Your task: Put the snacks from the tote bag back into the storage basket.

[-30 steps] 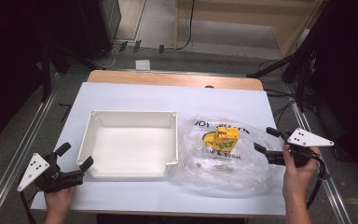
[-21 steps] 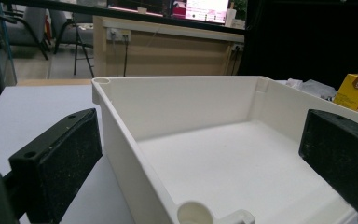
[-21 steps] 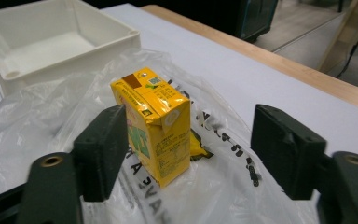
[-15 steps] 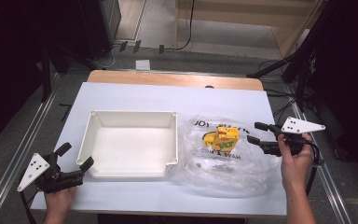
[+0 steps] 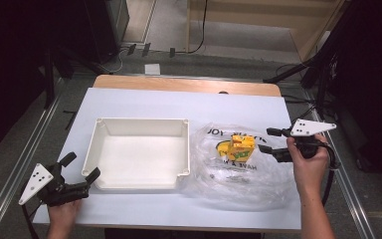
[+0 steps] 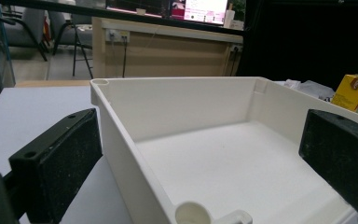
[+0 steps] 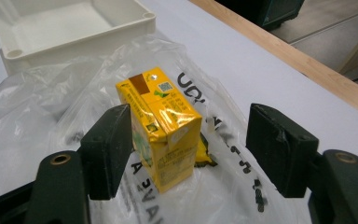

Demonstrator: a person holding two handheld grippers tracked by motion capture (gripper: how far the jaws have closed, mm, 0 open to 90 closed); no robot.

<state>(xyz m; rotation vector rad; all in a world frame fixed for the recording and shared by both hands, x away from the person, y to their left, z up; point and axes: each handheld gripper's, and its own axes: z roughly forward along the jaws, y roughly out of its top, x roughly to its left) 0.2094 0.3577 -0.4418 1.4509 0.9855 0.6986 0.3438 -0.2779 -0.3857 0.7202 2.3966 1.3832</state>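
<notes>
A yellow drink carton (image 5: 240,146) (image 7: 161,131) stands upright on a crumpled clear plastic bag (image 5: 238,167) (image 7: 37,116) with black lettering, right of centre on the table. My right gripper (image 5: 267,140) (image 7: 189,144) is open and points left at the carton from just off its right side; nothing is between its jaws. A white rectangular tray (image 5: 140,153) (image 6: 214,158) sits empty at centre left. My left gripper (image 5: 82,167) (image 6: 200,154) is open at the tray's near left corner, one jaw on each side of that corner. The carton's top (image 6: 356,92) peeks over the tray's far wall.
The white tabletop (image 5: 144,102) has a wooden strip (image 5: 189,84) along its far edge. Metal rails (image 5: 17,169) run along both sides of the table, and dark stands with cables (image 5: 323,74) are on the floor beyond the right side.
My right gripper has moved up and left, closer to the carton on the bag. The left gripper has stayed at the tray's corner.
</notes>
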